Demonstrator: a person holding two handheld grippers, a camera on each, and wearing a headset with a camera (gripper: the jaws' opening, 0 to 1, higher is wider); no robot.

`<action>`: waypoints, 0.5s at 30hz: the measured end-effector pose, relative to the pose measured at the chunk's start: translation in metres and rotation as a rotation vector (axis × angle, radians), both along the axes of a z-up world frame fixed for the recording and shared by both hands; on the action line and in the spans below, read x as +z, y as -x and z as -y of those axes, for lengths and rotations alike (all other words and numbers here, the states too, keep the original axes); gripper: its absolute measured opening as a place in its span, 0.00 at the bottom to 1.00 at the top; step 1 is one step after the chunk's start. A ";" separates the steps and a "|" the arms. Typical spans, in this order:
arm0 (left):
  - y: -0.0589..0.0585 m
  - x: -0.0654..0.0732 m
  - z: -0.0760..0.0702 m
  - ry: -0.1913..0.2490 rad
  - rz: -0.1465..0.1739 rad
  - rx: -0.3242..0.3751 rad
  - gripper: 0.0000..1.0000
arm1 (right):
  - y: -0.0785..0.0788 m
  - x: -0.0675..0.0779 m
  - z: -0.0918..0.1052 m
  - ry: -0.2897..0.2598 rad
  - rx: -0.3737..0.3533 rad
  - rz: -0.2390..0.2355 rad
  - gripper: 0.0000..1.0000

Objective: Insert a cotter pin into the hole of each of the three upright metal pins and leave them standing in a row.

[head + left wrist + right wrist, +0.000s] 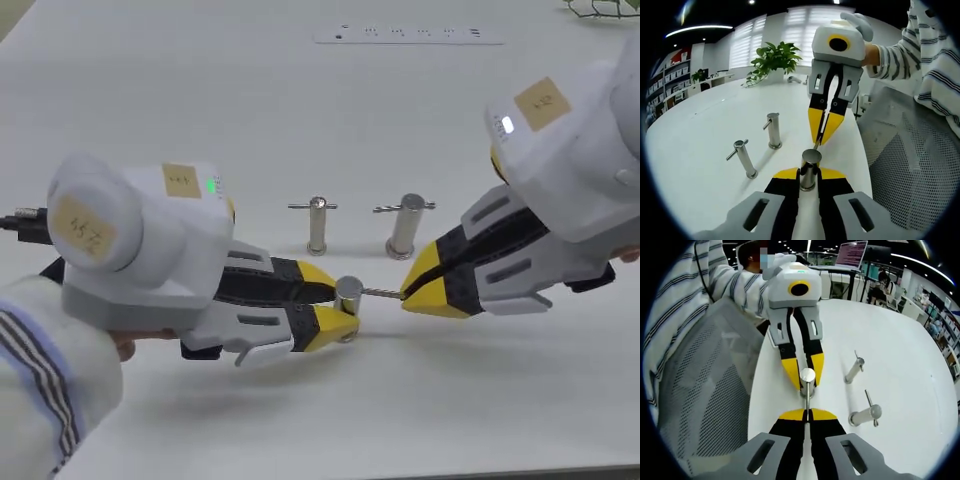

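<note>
Two upright metal pins stand on the white table, one (pixel 317 226) on the left and one (pixel 405 227) on the right, each with a cotter pin through its top. In front of them my left gripper (pixel 345 305) is shut on a third upright metal pin (pixel 348 294). My right gripper (pixel 405 295) is shut on a thin cotter pin (pixel 381 293), whose tip meets the held pin's top. In the left gripper view the held pin (pixel 810 167) stands between my jaws, with the right gripper (pixel 819 142) just behind. The right gripper view shows the cotter pin (pixel 807 399) reaching the pin (pixel 807 376).
A white power strip (pixel 410 35) lies at the far edge of the table (pixel 300 100). A grey mesh chair (pixel 910 165) stands beside the table. A potted plant (pixel 772 57) sits at the far end. The table's front edge runs close below the grippers.
</note>
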State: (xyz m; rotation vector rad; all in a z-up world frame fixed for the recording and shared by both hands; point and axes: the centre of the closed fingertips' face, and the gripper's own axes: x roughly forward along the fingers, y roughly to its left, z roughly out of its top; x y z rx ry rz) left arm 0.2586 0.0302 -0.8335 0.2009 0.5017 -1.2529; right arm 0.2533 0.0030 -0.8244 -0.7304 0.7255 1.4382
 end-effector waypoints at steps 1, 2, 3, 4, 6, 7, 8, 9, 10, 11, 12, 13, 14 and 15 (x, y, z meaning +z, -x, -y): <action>0.000 0.000 0.000 -0.001 0.000 0.000 0.12 | 0.000 0.000 0.000 0.001 0.001 0.000 0.04; 0.000 0.000 0.000 -0.001 0.001 -0.001 0.12 | 0.000 0.000 0.000 0.001 0.000 0.001 0.04; 0.000 0.000 0.000 0.000 0.001 -0.001 0.12 | 0.000 0.001 0.000 0.002 0.001 0.004 0.04; 0.000 0.000 0.000 0.000 0.000 -0.001 0.12 | 0.000 0.001 0.000 0.002 0.001 0.005 0.04; 0.000 0.000 0.000 -0.003 0.002 -0.005 0.12 | -0.002 0.000 0.000 0.003 0.003 0.010 0.04; 0.000 0.000 0.000 -0.003 0.003 -0.006 0.12 | -0.002 0.000 0.000 0.003 0.003 0.012 0.04; 0.000 0.000 0.000 -0.004 0.003 -0.008 0.12 | -0.002 0.000 -0.001 -0.003 0.002 0.012 0.04; 0.000 0.000 0.000 -0.007 0.006 -0.012 0.12 | -0.002 0.001 -0.001 0.000 0.002 0.015 0.04; 0.001 0.000 0.000 -0.011 0.008 -0.013 0.11 | -0.002 0.002 -0.001 0.002 0.001 0.015 0.04; 0.000 0.000 0.000 -0.016 0.011 -0.015 0.11 | -0.001 0.003 -0.001 0.004 0.000 0.015 0.04; 0.001 0.000 0.000 -0.017 0.011 -0.016 0.11 | -0.001 0.002 -0.001 0.005 0.000 0.015 0.04; 0.001 0.000 0.000 -0.019 0.011 -0.017 0.11 | -0.002 0.002 -0.001 0.004 -0.001 0.016 0.04; 0.001 0.000 0.000 -0.021 0.011 -0.018 0.11 | -0.002 0.002 -0.001 0.006 -0.003 0.014 0.04; 0.001 0.000 0.001 -0.023 0.012 -0.021 0.11 | -0.002 0.002 -0.002 0.003 -0.001 0.016 0.04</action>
